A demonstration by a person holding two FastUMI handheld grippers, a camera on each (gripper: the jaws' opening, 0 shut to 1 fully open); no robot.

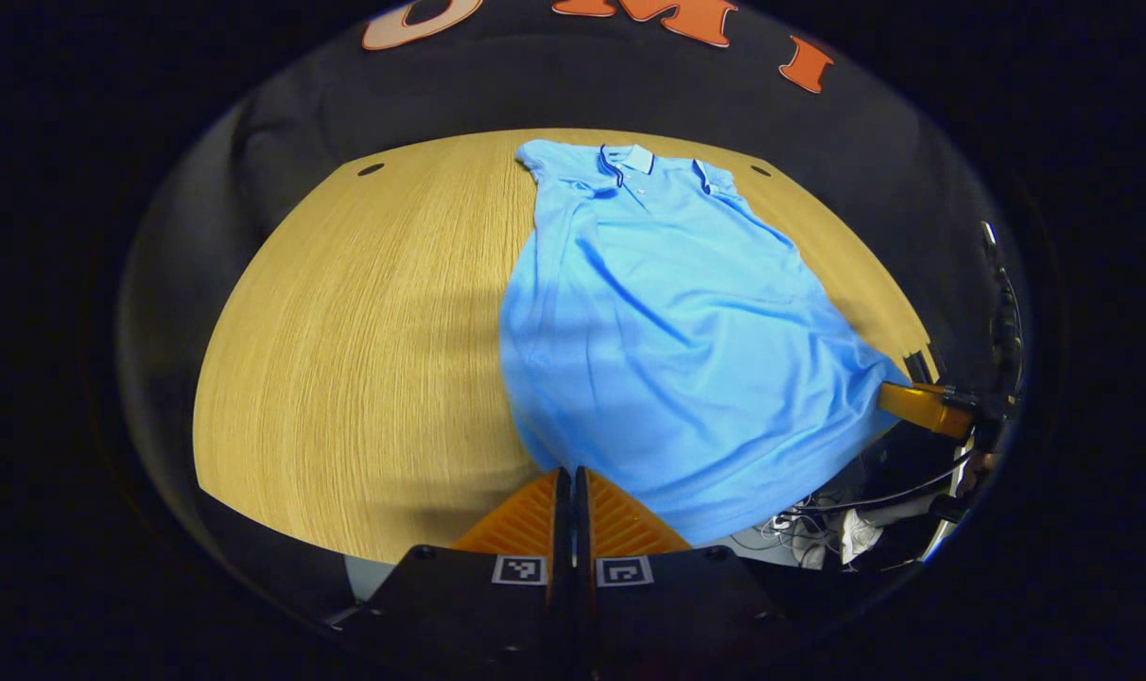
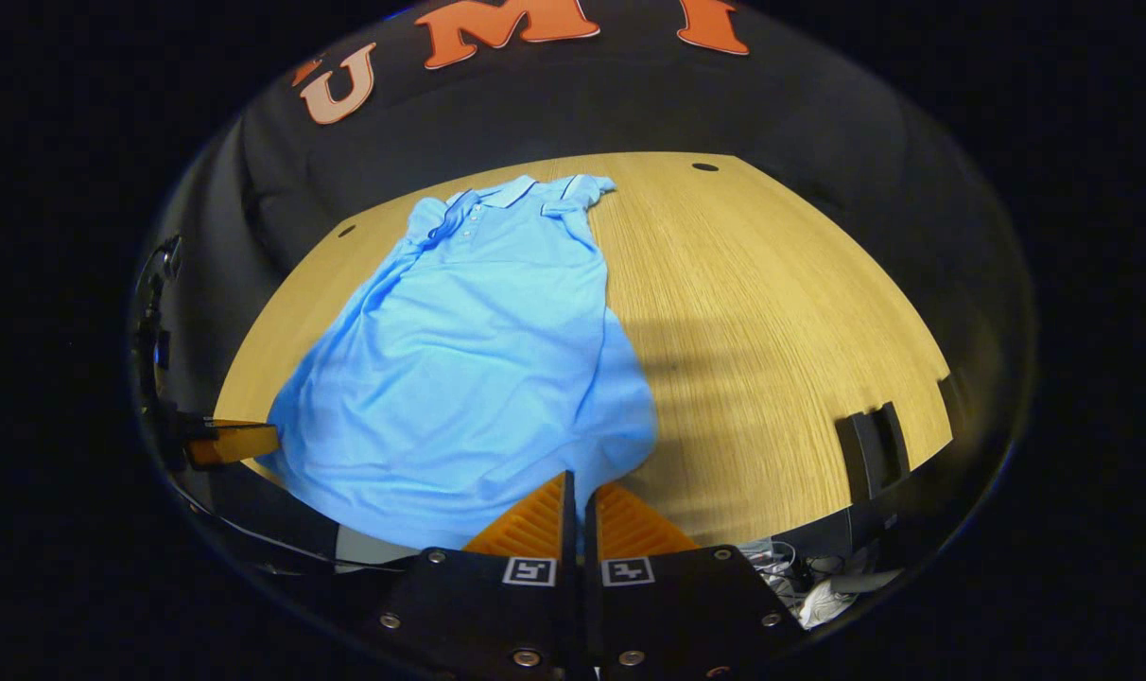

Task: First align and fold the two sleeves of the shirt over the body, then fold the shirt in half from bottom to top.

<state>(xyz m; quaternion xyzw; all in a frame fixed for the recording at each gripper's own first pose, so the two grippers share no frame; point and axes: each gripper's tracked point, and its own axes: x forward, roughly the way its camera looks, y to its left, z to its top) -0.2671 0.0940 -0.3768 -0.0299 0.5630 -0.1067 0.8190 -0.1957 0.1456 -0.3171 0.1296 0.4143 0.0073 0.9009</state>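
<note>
At the bottom centre of the left gripper view, the left gripper [image 1: 573, 501] pinches the shirt [image 1: 668, 322] hem; collar lies upper centre. The right gripper [image 2: 578, 506] likewise clamps the hem, collar straight ahead.

Both views are bright and sharp at the middle, lit from above. A soft, broad shadow darkens the tabletop [image 1: 346, 359] beside the polo shirt [image 1: 668, 322]. Fisheye distortion bows the tabletop's edges, and the dim margins show little detail. No glare.
</note>
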